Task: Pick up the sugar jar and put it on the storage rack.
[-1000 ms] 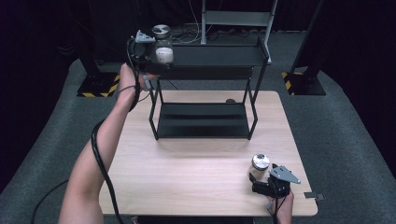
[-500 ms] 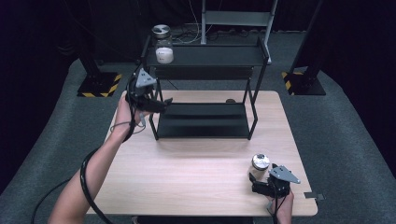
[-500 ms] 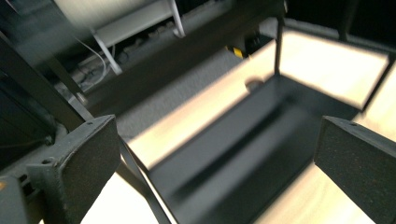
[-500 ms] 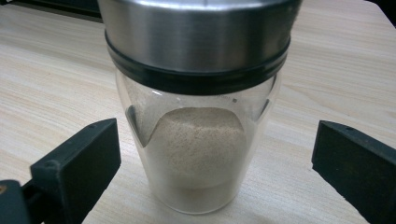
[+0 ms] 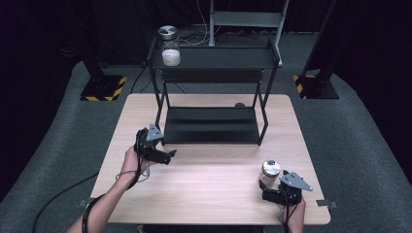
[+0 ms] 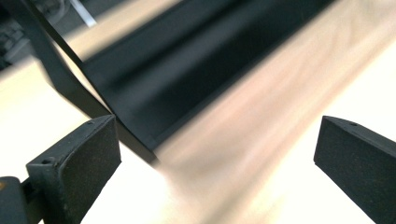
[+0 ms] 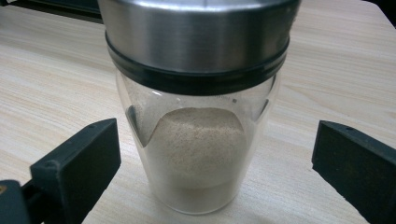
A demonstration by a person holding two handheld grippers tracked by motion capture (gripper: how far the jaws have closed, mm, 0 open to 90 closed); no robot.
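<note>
I count two glass jars: one (image 5: pixel 171 52) on the top shelf of the black rack (image 5: pixel 214 58), one (image 7: pixel 194 107) on the table (image 5: pixel 214 194) between my right gripper (image 7: pixel 212 172) jaws (apart, not touching it). My left gripper (image 6: pixel 215 163) is wide apart, empty, near the rack's lower shelf.

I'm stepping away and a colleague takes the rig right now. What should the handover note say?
Left claw: open, empty, low over the table by the rack's front left leg.
Right claw: open, jaws either side of the glass jar of powder, not gripping it.
Done: one jar stands on the rack's top shelf, left end.
Left: probably grip the table jar and shelve it too.
</note>
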